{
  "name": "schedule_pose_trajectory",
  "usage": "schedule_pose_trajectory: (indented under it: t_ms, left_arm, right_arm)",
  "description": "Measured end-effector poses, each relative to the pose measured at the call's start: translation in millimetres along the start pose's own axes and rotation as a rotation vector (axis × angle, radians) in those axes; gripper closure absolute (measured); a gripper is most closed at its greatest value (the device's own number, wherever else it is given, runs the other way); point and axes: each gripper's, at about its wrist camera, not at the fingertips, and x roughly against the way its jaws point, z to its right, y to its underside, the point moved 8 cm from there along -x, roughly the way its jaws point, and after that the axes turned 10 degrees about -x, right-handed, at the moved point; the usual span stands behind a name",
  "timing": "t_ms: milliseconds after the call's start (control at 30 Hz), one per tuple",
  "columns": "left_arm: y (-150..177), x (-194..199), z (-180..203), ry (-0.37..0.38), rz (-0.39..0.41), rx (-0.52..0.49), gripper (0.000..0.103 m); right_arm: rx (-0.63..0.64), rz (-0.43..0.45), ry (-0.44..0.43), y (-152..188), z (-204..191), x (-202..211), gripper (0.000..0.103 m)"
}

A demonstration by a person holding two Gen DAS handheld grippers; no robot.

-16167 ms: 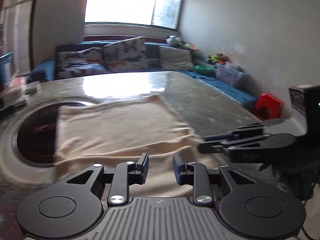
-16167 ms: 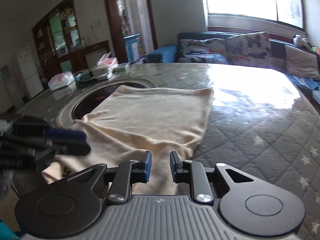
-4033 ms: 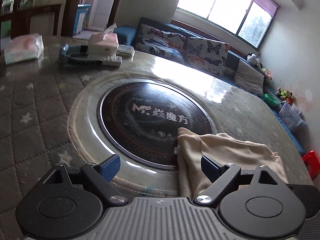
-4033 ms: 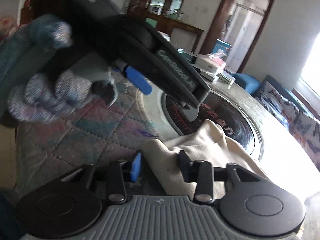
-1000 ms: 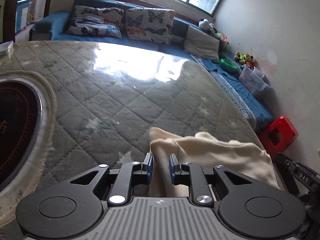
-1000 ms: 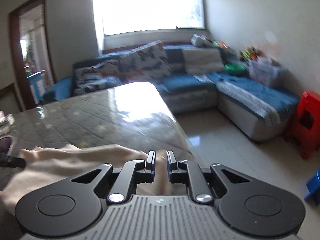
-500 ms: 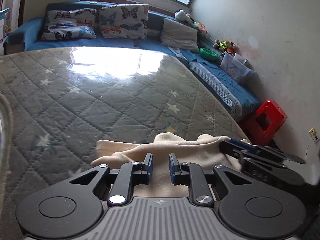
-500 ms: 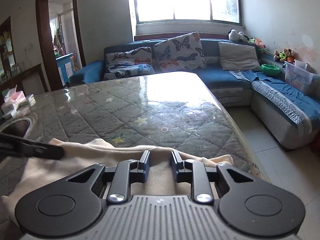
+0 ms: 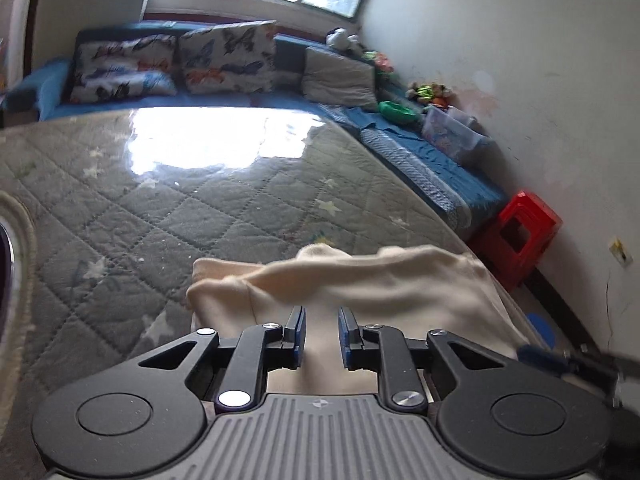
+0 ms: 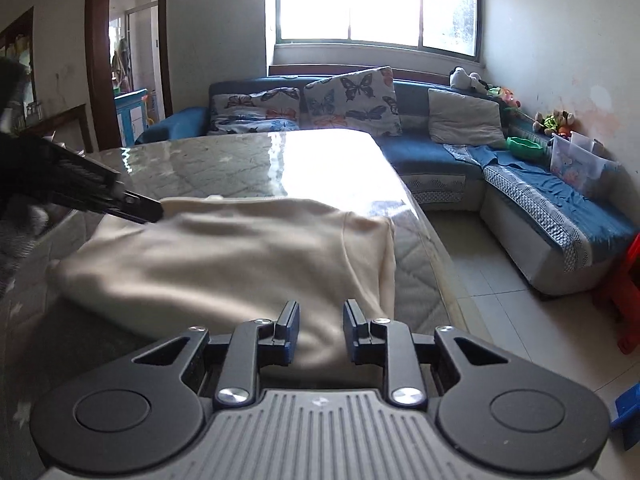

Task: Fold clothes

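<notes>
A cream garment [image 9: 380,288] lies folded in a thick bundle on the quilted grey table [image 9: 168,208], close to its right edge. My left gripper [image 9: 322,320] has its jaws narrowly apart with cream cloth filling the gap, and it grips the garment. In the right wrist view its dark fingers [image 10: 136,204] sit at the garment's [image 10: 240,264] far left corner. My right gripper [image 10: 322,320] is open just short of the near edge, and the cloth lies below its pads, not pinched. Its blue-tipped fingers [image 9: 540,356] show at the lower right of the left wrist view.
The table edge [image 10: 432,256] drops to a tiled floor [image 10: 492,280] just right of the garment. A blue sofa [image 10: 540,200] with butterfly cushions wraps the far side. A red stool [image 9: 516,236] stands by the wall. A round inset's rim [image 9: 16,240] shows at far left.
The right jaws have opened and let go of the garment, and that gripper has drawn back from it. Both views have swung round. The garment now lies flatter along the table edge.
</notes>
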Motion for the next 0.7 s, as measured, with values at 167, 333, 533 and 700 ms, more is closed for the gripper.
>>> schedule_pose_trajectory:
  t_ms: [167, 333, 533, 700]
  left_arm:
    - [25.2, 26.6, 16.6, -0.017, 0.025, -0.073, 0.084]
    - [42.7, 30.6, 23.0, -0.028, 0.026, -0.091, 0.084]
    - [42.3, 35.2, 20.8, -0.029, 0.047, -0.089, 0.084]
    - [49.6, 36.8, 7.7, -0.056, 0.030, -0.064, 0.084]
  right_arm:
    - [0.030, 0.052, -0.030, -6.7, -23.7, 9.4, 0.077]
    - [0.041, 0.054, -0.100, -5.6, -56.3, -0.5, 0.074]
    - [0.071, 0.012, -0.085, 10.9, -68.2, -7.3, 0.073]
    - [0.085, 0.045, -0.131, 1.2, -90.6, 2.7, 0.072]
